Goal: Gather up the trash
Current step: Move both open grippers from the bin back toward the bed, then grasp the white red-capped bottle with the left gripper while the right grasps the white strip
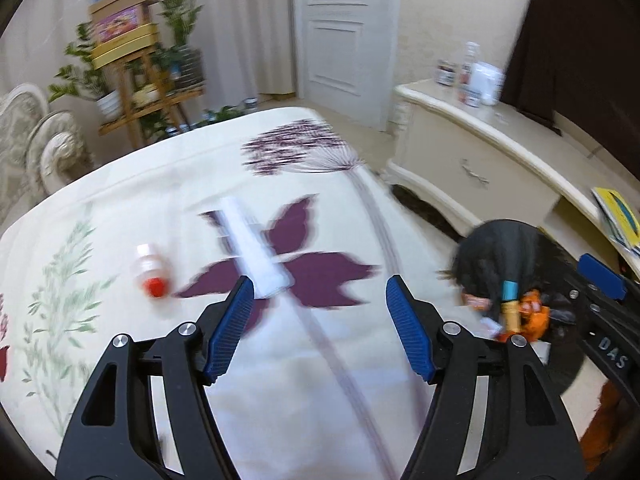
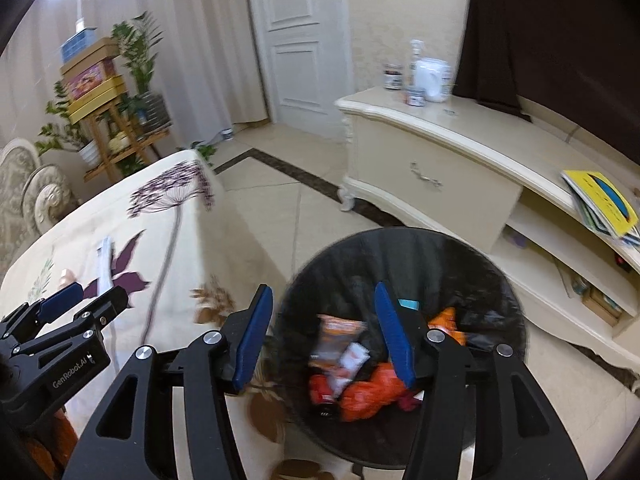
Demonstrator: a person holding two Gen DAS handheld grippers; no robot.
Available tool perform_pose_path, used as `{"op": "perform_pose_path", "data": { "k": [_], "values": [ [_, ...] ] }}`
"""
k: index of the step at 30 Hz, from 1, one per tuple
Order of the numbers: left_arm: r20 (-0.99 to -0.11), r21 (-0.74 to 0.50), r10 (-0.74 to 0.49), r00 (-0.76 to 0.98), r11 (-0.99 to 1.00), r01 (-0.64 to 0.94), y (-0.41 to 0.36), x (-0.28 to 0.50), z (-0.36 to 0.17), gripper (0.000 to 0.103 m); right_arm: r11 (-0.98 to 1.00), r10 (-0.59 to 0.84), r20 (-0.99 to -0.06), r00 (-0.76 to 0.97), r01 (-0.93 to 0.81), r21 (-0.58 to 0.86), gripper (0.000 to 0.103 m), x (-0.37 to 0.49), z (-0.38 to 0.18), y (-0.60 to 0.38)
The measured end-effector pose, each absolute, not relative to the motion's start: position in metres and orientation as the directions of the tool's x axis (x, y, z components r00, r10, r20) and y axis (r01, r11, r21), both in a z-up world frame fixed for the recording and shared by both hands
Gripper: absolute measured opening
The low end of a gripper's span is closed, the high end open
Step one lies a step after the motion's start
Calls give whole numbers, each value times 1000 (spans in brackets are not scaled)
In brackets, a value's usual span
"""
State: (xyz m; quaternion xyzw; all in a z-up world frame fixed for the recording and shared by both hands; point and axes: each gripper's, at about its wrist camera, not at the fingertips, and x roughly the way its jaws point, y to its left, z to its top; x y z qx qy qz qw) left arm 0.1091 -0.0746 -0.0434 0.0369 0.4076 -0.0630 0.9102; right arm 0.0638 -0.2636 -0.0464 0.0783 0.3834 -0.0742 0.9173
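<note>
My left gripper (image 1: 320, 284) is open and empty above a table with a cream floral cloth (image 1: 120, 184). Just beyond its left finger lies a white tube (image 1: 256, 248). A small clear bottle with a red cap (image 1: 150, 274) lies on its side further left. A black bin (image 1: 500, 248) stands off the table's right edge. My right gripper (image 2: 323, 292) hangs open and empty over the black bin (image 2: 420, 256), which holds orange wrappers (image 2: 360, 396) and a white packet (image 2: 352, 360). My left gripper (image 2: 86, 300) shows at the left edge of the right wrist view.
A cream cabinet (image 2: 432, 148) stands behind the bin, with jars and a white jug (image 2: 432, 76) on top and a yellow book (image 2: 600, 200) on its right end. A wooden plant stand (image 1: 132, 80), a sofa arm (image 1: 40, 144) and a white door (image 1: 340, 40) lie beyond the table.
</note>
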Motion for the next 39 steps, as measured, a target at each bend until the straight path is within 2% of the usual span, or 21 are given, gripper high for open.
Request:
{"op": "perform_pose_path", "data": {
  "k": [7, 14, 21, 25, 32, 39],
  "values": [
    [-762, 46, 47, 646, 999, -18, -8, 134, -51, 67, 991, 4, -716, 698, 93, 96, 53, 86, -47, -216],
    [-784, 41, 76, 616, 997, -70, 25, 161, -62, 65, 995, 54, -724, 688, 21, 95, 53, 108, -50, -178],
    [-795, -7, 8, 606, 1000, -23, 34, 170, -66, 37, 996, 76, -728, 682, -16, 90, 53, 120, -50, -158],
    [-786, -28, -30, 618, 1000, 12, 36, 164, -67, 25, 995, 89, -727, 681, -38, 87, 53, 122, -50, -148],
    [-781, -35, -39, 623, 999, 18, 47, 156, -65, 25, 993, 118, -732, 671, -81, 85, 53, 127, -51, -129],
    [-779, 2, 10, 628, 1000, -13, 65, 147, -62, 25, 988, 151, -742, 653, -126, 90, 53, 135, -53, -110]
  ]
}}
